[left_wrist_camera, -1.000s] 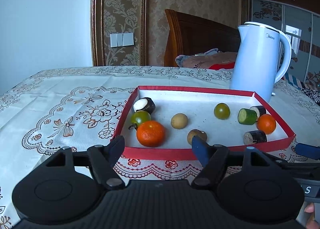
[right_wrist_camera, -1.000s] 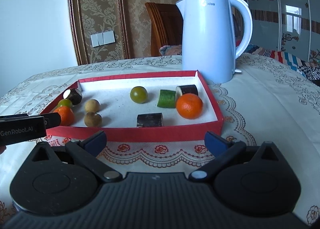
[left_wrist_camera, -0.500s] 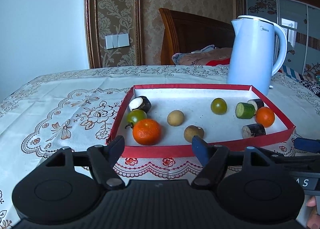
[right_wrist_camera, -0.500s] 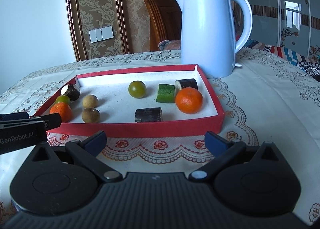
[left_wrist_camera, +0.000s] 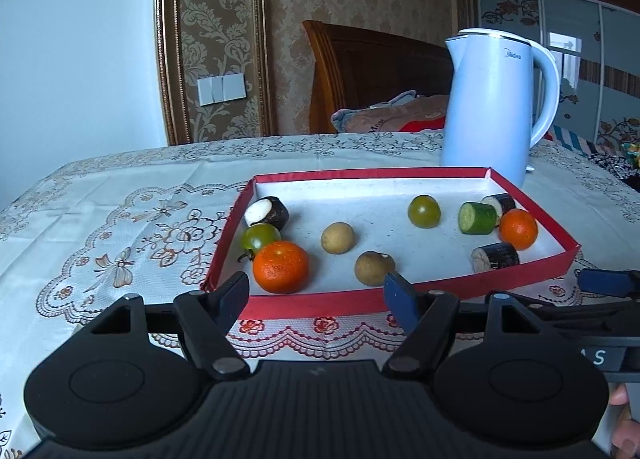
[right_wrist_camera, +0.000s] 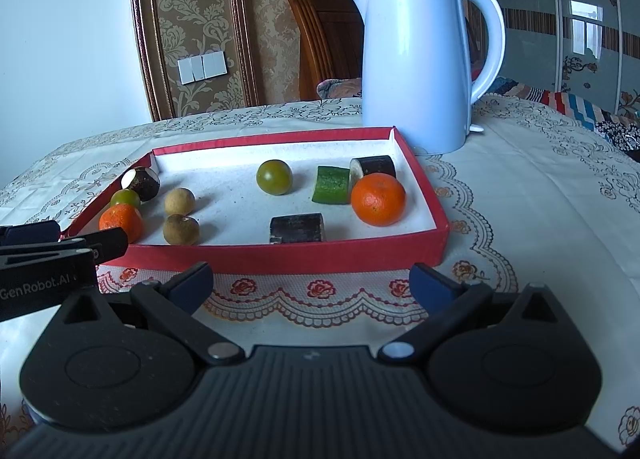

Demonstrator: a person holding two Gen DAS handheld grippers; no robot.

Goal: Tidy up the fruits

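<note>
A red-walled tray [left_wrist_camera: 320,305] [right_wrist_camera: 304,257] lies on the tablecloth with several pieces in it. At its left sit an orange tangerine [left_wrist_camera: 281,267] [right_wrist_camera: 121,222], a green tomato [left_wrist_camera: 260,237] and a dark eggplant piece [left_wrist_camera: 267,212]. Two tan longans [left_wrist_camera: 338,237] [left_wrist_camera: 374,267] lie mid-tray. Further right are a green tomato [right_wrist_camera: 274,177], a cucumber piece [right_wrist_camera: 331,185], two eggplant pieces [right_wrist_camera: 297,227] [right_wrist_camera: 373,167] and a second tangerine [right_wrist_camera: 378,199]. My left gripper [left_wrist_camera: 316,291] stands open before the tray's near wall, holding nothing. My right gripper [right_wrist_camera: 312,283] is open too, nothing between its fingers.
A pale blue electric kettle [right_wrist_camera: 420,59] [left_wrist_camera: 492,111] stands just behind the tray's far right corner. A wooden chair back [left_wrist_camera: 360,71] rises past the table's far edge. Bare patterned cloth [left_wrist_camera: 120,227] spreads left of the tray and also to its right [right_wrist_camera: 540,199].
The left wrist view has levelled slightly, so the tray and kettle now sit less tilted. Nothing on the table moved and both grippers stay as wide as before.
</note>
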